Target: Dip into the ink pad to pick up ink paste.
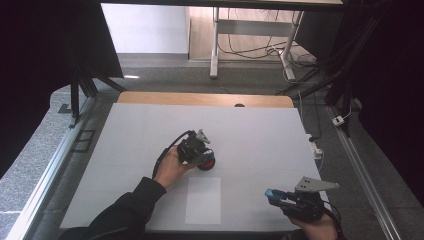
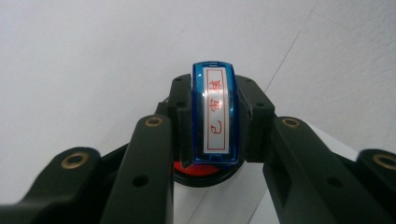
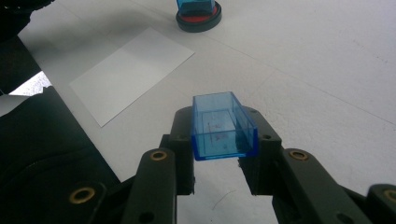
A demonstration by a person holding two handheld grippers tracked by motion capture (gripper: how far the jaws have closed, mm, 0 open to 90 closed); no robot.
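Left gripper view: left gripper (image 2: 212, 119) clamps the stamp (image 2: 215, 112) down on the ink pad (image 2: 201, 170) (apparently inking), while right gripper (image 3: 224, 140) clasps its cap (image 3: 223, 126) aside.

The blue stamp (image 2: 215, 114) in the left gripper view bore a white label with three red Chinese characters inside a red frame, reading 已审核 as far as the glare allowed. Faint red marks inside the blue stamp cap (image 3: 223, 128) were unreadable.

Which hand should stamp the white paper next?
Probably left. The left gripper holds the blue stamp on the red ink pad, beside the paper. The right gripper holds the cap.
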